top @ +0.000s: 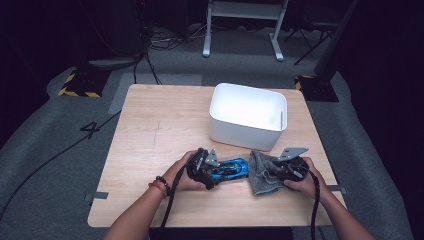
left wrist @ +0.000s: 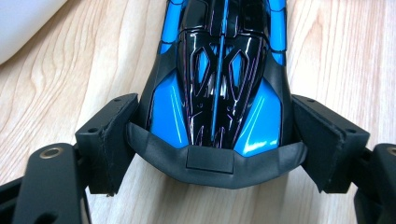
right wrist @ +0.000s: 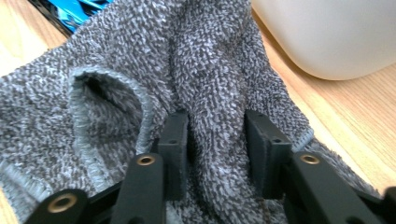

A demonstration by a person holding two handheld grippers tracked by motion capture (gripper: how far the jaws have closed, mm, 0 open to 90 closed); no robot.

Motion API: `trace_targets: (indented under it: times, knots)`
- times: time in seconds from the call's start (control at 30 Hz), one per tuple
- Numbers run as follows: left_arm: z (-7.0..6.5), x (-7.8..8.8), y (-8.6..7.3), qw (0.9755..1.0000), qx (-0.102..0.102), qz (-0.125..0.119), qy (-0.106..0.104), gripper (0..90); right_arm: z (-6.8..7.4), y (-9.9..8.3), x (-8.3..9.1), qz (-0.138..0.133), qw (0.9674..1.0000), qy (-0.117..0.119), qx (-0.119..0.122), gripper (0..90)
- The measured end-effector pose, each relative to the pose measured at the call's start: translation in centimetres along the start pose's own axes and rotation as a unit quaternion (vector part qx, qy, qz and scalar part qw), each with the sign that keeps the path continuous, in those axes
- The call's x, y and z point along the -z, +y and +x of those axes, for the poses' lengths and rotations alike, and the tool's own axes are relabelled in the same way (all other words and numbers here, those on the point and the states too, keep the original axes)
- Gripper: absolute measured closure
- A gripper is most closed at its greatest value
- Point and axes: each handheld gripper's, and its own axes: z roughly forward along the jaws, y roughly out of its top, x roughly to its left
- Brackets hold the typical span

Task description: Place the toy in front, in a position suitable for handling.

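On the table (top: 150,130), the left gripper (left wrist: 212,140) is clamping the blue car (left wrist: 219,84) at its end, while the right gripper (right wrist: 217,140) is straddling a fold of cloth (right wrist: 140,60), jaws slightly apart.

A recording lab: hazard-striped stand bases (top: 80,85), loose cables (top: 165,37) on grey carpet (top: 45,150), one lit wooden table (top: 150,135).

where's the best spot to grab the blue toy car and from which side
Grip the blue toy car across its narrow end, one pad on each flank, coming in along its length from the left gripper side; the flanks there are low and roughly parallel, likely steadying it.
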Motion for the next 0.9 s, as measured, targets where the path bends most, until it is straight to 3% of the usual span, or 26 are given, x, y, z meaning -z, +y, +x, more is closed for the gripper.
trace_targets:
  times: [0.2, 0.3, 0.47, 0.9]
  knots:
    - [0.1, -0.3, 1.1, 0.9999, 0.011, -0.006, -0.002, 17.5, 0.0, 0.0, -0.2, -0.005, 0.9998, 0.016, -0.004, 71.4]
    - [0.0, -0.6, 2.1, 1.0, 0.003, -0.002, 0.0, 17.0, 0.0, 0.1, -0.3, -0.006, 0.9998, 0.019, -0.002, 73.4]
    - [-0.2, -1.3, 3.8, 0.9999, -0.012, 0.005, 0.0, 17.6, -0.1, 0.0, -0.3, -0.007, 0.9996, 0.024, -0.011, 73.9]
    - [0.1, -2.9, 6.4, 0.9991, -0.014, 0.037, -0.013, 15.8, -0.2, 0.0, -0.3, -0.01, 0.9995, 0.026, -0.013, 73.9]
